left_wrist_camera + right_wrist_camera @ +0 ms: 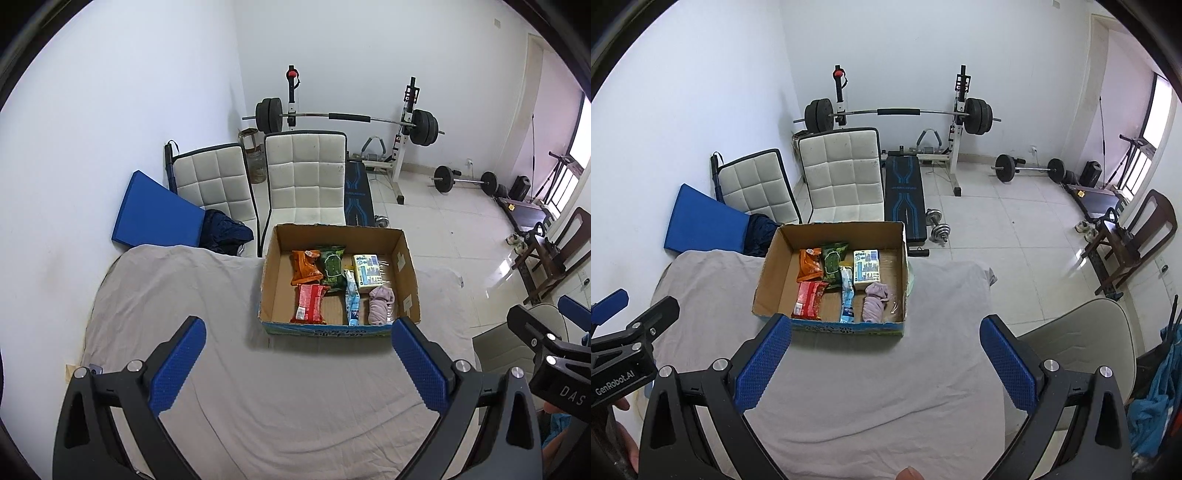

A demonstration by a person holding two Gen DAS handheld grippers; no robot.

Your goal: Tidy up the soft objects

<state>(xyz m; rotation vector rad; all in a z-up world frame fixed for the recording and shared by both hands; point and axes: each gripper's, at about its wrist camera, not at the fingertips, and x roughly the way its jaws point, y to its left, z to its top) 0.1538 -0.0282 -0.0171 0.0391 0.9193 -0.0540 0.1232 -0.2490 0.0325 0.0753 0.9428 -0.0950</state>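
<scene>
A cardboard box stands on a grey cloth-covered table. Inside lie an orange packet, a green packet, a red packet, a blue-white pouch, a white tissue pack and a rolled pink cloth. My left gripper is open and empty, held above the table just short of the box. My right gripper is open and empty at the box's near wall.
Two white padded chairs and a blue mat stand behind the table. A barbell rack, bench and dumbbells fill the floor beyond. A beige chair is at the right.
</scene>
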